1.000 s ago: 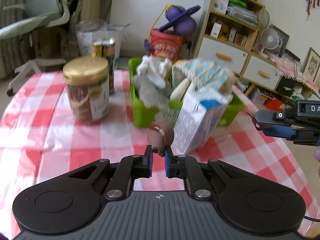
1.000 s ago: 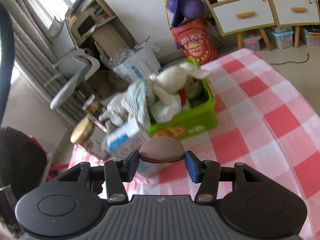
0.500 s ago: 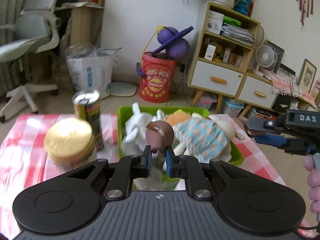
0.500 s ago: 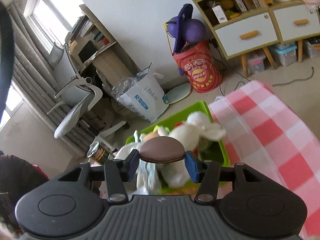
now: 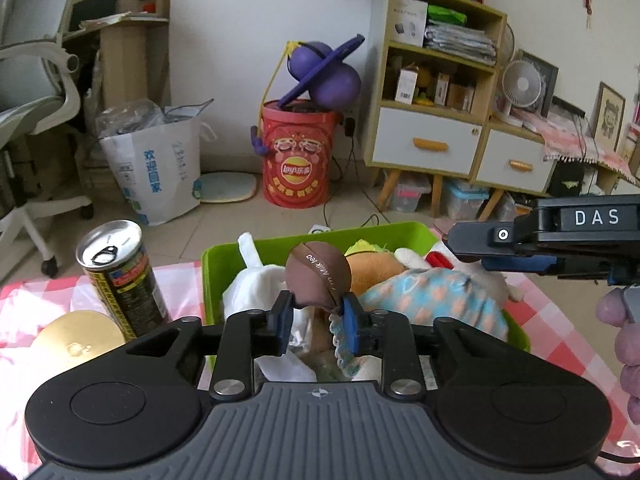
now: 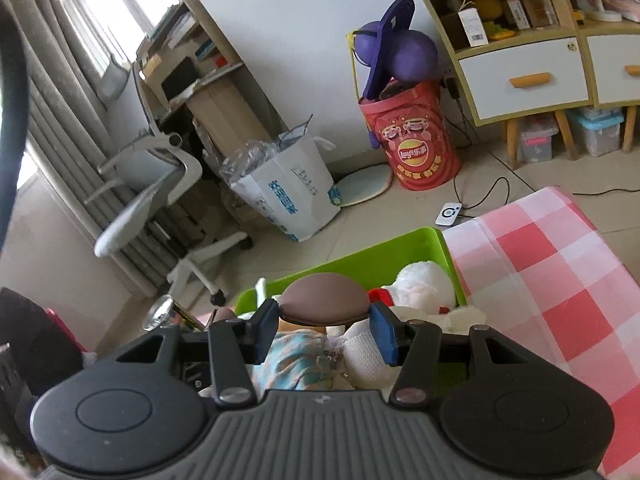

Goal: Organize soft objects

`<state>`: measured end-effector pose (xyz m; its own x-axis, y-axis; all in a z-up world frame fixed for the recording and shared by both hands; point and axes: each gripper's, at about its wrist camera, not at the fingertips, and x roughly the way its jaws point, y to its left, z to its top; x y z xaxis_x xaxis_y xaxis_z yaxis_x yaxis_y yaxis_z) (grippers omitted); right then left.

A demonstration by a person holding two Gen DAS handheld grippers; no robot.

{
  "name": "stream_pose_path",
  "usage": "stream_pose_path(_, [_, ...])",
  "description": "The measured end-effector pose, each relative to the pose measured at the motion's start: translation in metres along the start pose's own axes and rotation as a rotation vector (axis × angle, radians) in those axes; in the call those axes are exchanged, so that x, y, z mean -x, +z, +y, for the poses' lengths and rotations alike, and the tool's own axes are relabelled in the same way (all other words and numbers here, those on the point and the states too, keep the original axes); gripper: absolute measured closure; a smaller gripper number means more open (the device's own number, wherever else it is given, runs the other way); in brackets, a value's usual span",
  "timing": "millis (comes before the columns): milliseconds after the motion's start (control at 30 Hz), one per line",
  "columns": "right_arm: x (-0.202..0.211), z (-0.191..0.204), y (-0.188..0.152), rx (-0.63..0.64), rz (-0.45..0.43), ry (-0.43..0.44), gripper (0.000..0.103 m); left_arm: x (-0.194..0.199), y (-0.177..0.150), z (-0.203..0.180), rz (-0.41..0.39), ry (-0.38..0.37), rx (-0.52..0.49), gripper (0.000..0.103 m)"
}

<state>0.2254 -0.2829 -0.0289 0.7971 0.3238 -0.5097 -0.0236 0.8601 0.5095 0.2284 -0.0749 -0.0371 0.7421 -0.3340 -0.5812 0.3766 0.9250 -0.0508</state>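
**Two brown cushions over the green bin**

The left gripper (image 5: 315, 316) is opening its jaws; a round brown cushion (image 5: 318, 273) sits between the blue pads, still touching them at its lower edge. The right gripper (image 6: 324, 330) clenches a second brown cushion (image 6: 325, 300) across its width, flattening it. Both look light, squashy and smooth-skinned, so they probably slip unless pinched across the middle. Both hang over the green bin (image 5: 280, 239), already heaped with a white plush (image 6: 424, 286) and a blue patterned cloth (image 5: 430, 304), which leaves little room. To the left stand a drink can (image 5: 120, 272) and a gold-lidded jar (image 5: 80, 338) on the checked tablecloth (image 6: 568, 304).
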Motion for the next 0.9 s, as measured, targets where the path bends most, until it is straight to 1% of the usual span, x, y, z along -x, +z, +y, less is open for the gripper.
stream_pose_path(100, [-0.004, 0.002, 0.000, 0.023, 0.004, -0.009, 0.069, -0.005, 0.000, 0.001, 0.010, -0.006, 0.000, 0.066])
stream_pose_path(133, [-0.005, 0.002, 0.000, 0.028, 0.006, -0.007, 0.067, -0.006, 0.000, 0.001, 0.010, -0.009, 0.002, 0.060])
stream_pose_path(167, [-0.004, 0.003, 0.001, 0.028, 0.009, -0.006, 0.064, -0.005, 0.001, 0.001, 0.008, -0.010, 0.004, 0.056])
stream_pose_path(200, [-0.004, 0.003, 0.002, 0.026, 0.013, -0.002, 0.062, -0.004, 0.001, 0.000, 0.005, -0.013, 0.003, 0.055])
stream_pose_path(267, [-0.003, 0.002, 0.006, 0.003, 0.020, 0.002, 0.051, -0.002, 0.002, 0.001, 0.006, -0.012, 0.005, 0.050])
stream_pose_path(300, [-0.001, 0.001, 0.007, -0.010, 0.019, 0.000, 0.051, -0.001, 0.002, 0.002, 0.007, -0.010, 0.008, 0.047])
stream_pose_path(367, [0.003, -0.002, 0.009, -0.033, 0.014, -0.006, 0.050, 0.003, 0.001, 0.004, 0.005, -0.010, 0.018, 0.038])
stream_pose_path(467, [0.012, -0.010, 0.012, -0.061, 0.008, -0.023, 0.050, 0.015, -0.002, 0.009, -0.001, -0.004, 0.034, 0.033])
stream_pose_path(533, [0.022, -0.017, 0.012, -0.075, 0.000, -0.043, 0.049, 0.024, -0.003, 0.013, 0.001, 0.002, 0.049, 0.031])
stream_pose_path(633, [0.040, -0.026, 0.011, -0.096, -0.010, -0.076, 0.048, 0.040, -0.007, 0.019, 0.008, 0.024, 0.076, 0.023])
stream_pose_path(700, [0.053, -0.030, 0.010, -0.106, -0.019, -0.086, 0.046, 0.053, -0.011, 0.022, 0.008, 0.036, 0.087, 0.023])
stream_pose_path(800, [0.075, -0.032, 0.004, -0.108, -0.028, -0.093, 0.044, 0.072, -0.018, 0.023, 0.010, 0.056, 0.098, 0.020])
stream_pose_path(900, [0.093, -0.032, -0.006, -0.092, -0.024, -0.103, 0.044, 0.091, -0.027, 0.022, 0.017, 0.077, 0.109, 0.013])
